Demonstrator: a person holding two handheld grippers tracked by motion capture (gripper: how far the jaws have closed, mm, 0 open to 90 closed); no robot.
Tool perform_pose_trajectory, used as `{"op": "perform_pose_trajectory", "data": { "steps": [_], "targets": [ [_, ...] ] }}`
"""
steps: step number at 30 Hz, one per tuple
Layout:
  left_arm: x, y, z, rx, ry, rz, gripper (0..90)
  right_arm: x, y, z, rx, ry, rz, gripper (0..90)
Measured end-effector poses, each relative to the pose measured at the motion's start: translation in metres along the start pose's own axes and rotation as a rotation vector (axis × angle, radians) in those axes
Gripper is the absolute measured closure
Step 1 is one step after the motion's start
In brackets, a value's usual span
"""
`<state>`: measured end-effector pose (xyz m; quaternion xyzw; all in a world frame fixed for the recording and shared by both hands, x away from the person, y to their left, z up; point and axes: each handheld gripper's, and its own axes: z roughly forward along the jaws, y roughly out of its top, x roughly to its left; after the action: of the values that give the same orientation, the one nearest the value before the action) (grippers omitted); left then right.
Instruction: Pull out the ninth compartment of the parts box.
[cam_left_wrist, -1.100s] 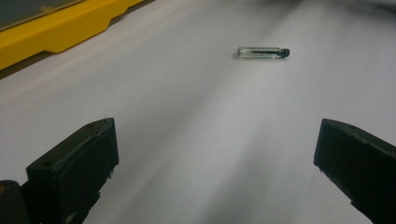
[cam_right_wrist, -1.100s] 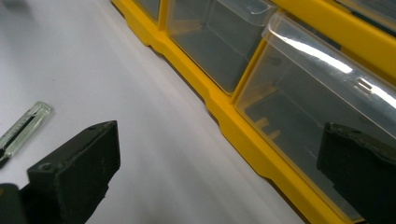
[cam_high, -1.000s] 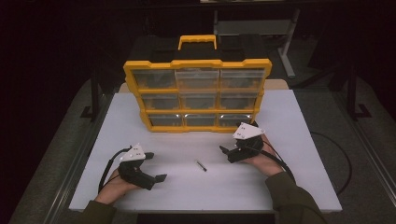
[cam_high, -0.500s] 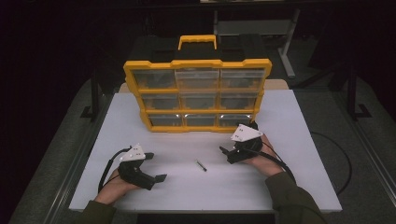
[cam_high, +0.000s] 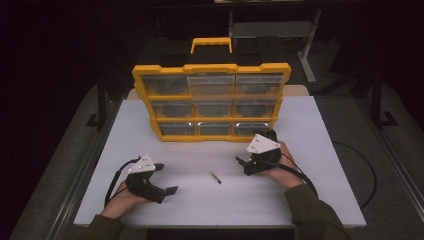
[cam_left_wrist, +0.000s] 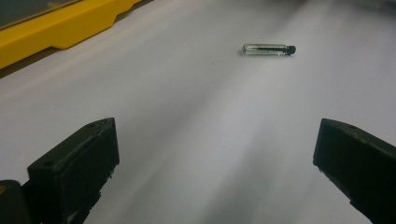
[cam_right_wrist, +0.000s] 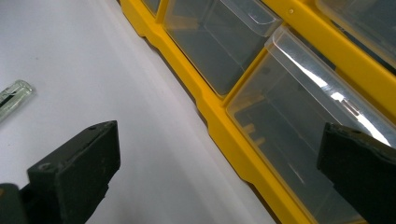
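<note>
Right gripper (cam_high: 246, 163) shifted slightly nearer the yellow organiser (cam_high: 211, 102) than a second ago, left gripper (cam_high: 166, 179) unmoved, both with jaws wide apart and empty, small clear vial (cam_high: 215, 177) with dark cap, lying flat on white table (cam_high: 310, 125) between them, untouched

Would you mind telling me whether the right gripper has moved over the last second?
Yes, slightly: the right gripper has drifted toward the person, away from the yellow organizer; the small vial lies where it was.
</note>
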<state>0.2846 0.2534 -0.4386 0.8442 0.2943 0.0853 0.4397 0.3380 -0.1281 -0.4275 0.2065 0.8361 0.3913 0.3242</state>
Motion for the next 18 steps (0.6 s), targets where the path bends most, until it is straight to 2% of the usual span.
{"op": "perform_pose_trajectory", "data": {
  "steps": [2, 6, 8, 11, 13, 15, 18],
  "targets": [
    [0.0007, 0.0003, -0.0005, 0.006, 0.000, 0.003, 0.0, 0.0002, 0.0002, -0.0001, 0.000, -0.007, -0.012, 0.0],
    [0.0009, 0.0005, -0.0007, 0.005, -0.001, 0.000, 0.0, 0.0020, 0.0012, -0.0009, 0.002, -0.007, -0.005, 0.0],
    [0.0009, 0.0006, -0.0008, 0.008, -0.001, 0.003, 0.0, 0.0022, 0.0017, -0.0010, -0.001, -0.010, -0.028, 0.0],
    [0.0008, 0.0006, -0.0007, 0.005, -0.002, 0.005, 0.0, 0.0047, 0.0026, -0.0012, 0.013, -0.015, -0.028, 0.0],
    [0.0007, 0.0005, -0.0007, 0.006, -0.002, 0.006, 0.0, 0.0048, 0.0025, -0.0010, 0.011, -0.022, -0.057, 0.0],
    [0.0007, 0.0005, -0.0006, 0.004, -0.001, 0.006, 0.0, 0.0064, 0.0027, -0.0013, 0.015, -0.026, -0.060, 0.0],
    [0.0004, 0.0004, -0.0008, 0.003, -0.001, 0.006, 0.0, 0.0072, 0.0028, -0.0009, 0.013, -0.038, -0.094, 0.0]
  ]
}}
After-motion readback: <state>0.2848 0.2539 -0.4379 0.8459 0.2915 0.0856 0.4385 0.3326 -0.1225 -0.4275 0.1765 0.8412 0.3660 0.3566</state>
